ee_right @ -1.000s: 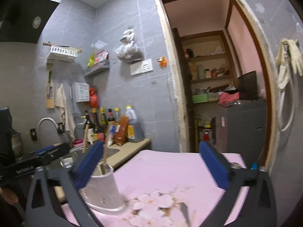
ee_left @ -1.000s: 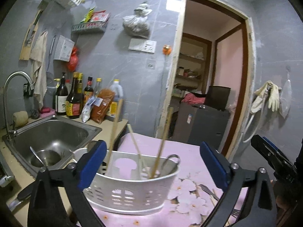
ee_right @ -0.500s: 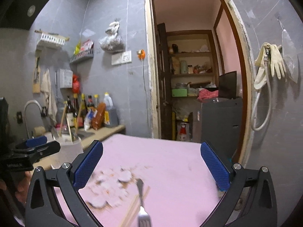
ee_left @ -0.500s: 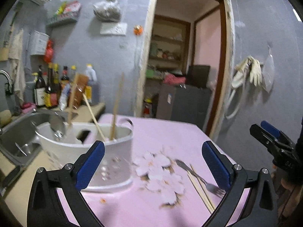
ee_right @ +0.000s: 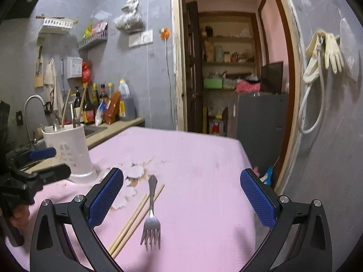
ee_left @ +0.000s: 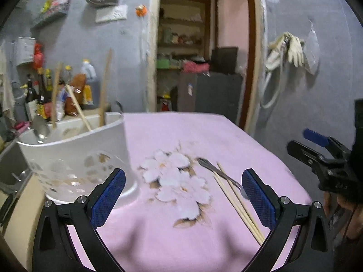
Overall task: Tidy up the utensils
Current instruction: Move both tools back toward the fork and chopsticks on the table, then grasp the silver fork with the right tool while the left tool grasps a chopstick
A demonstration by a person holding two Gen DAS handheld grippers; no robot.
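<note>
Both views swung onto steel fork (ee_right: 150,215), perhaps scuffed, beside chopsticks (ee_right: 136,215).

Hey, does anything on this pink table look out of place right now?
Yes. A fork and a pair of chopsticks lie loose on the tablecloth, the fork's handle crossing the chopsticks, while the other utensils stand in the white holder.
</note>
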